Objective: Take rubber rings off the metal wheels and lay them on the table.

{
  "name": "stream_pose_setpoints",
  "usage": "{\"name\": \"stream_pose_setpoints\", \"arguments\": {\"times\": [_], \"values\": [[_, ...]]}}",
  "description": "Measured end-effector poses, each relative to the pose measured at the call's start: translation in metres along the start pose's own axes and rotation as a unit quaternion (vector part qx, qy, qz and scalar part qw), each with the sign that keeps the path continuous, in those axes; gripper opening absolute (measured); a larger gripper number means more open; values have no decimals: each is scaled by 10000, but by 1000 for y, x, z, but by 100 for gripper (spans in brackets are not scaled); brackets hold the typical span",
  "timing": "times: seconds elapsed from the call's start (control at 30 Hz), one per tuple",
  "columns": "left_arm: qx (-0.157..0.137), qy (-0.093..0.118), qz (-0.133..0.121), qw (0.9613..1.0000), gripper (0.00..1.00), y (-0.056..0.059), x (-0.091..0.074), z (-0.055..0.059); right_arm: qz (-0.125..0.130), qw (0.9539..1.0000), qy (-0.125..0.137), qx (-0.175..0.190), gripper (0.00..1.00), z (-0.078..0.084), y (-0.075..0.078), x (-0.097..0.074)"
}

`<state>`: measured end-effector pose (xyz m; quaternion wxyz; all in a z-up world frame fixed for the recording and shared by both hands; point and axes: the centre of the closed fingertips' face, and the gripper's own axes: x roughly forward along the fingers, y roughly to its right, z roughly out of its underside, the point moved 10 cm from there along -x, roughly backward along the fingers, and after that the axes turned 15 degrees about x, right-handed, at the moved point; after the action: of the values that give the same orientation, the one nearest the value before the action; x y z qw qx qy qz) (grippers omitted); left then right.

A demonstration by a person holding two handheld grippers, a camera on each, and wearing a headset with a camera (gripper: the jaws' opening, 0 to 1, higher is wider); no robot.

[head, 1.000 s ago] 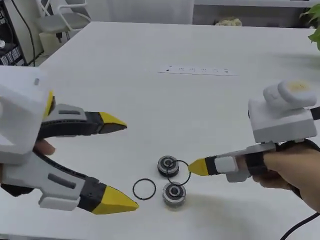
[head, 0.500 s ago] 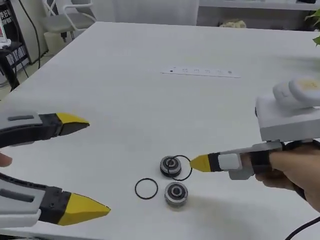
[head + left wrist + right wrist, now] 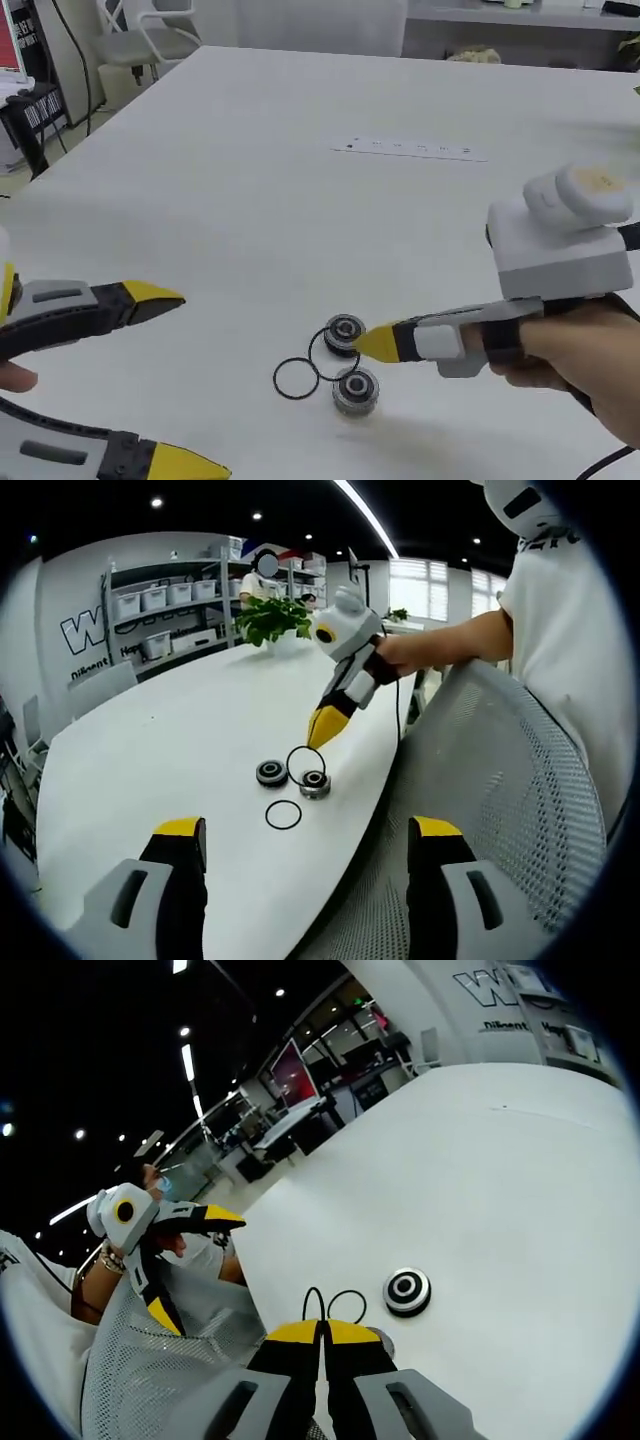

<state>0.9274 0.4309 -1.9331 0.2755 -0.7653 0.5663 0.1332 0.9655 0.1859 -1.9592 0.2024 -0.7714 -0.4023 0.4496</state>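
Two metal wheels sit near the table's front edge, the far wheel [image 3: 345,332] [image 3: 272,772] [image 3: 407,1291] and the near wheel [image 3: 354,390] [image 3: 316,784]. My right gripper [image 3: 375,343] [image 3: 322,728] [image 3: 322,1332] is shut on a thin black rubber ring [image 3: 316,352] [image 3: 305,762] [image 3: 308,1305]. That ring spans the gap between the wheels. A second ring [image 3: 295,378] [image 3: 283,814] lies flat on the table left of the wheels. At the lower left, my left gripper [image 3: 175,380] [image 3: 308,830] stands wide open, well clear of the wheels and with nothing in it.
The white table [image 3: 300,200] stretches far back, with a flat strip [image 3: 410,149] lying across its middle. A mesh chair back [image 3: 500,780] stands by the near edge. Chairs [image 3: 150,30] stand beyond the far left corner.
My right gripper has slid left, dragging the held ring from the far wheel's right side to the gap between the wheels. My left gripper has drawn back down and left.
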Motion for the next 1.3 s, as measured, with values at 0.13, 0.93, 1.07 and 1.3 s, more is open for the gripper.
{"name": "stream_pose_setpoints", "arguments": {"times": [0.13, 0.93, 1.07, 1.3], "values": [[-387, 116, 26, 9992, 81, 0, 2, 6, -54, 9997, -194, -121, 0, 5, -3, 8], [-605, -123, -56, 9981, 76, -2, 1, 14, 554, 9927, -803, -714, 0, 23, 10, 36], [-637, -106, -47, 9979, 76, -2, 1, 14, 572, 9923, -835, -713, 0, 25, 11, 37], [-669, -80, -53, 9977, 76, -2, 1, 14, 618, 9907, -871, -848, 0, 26, 10, 40]]}}
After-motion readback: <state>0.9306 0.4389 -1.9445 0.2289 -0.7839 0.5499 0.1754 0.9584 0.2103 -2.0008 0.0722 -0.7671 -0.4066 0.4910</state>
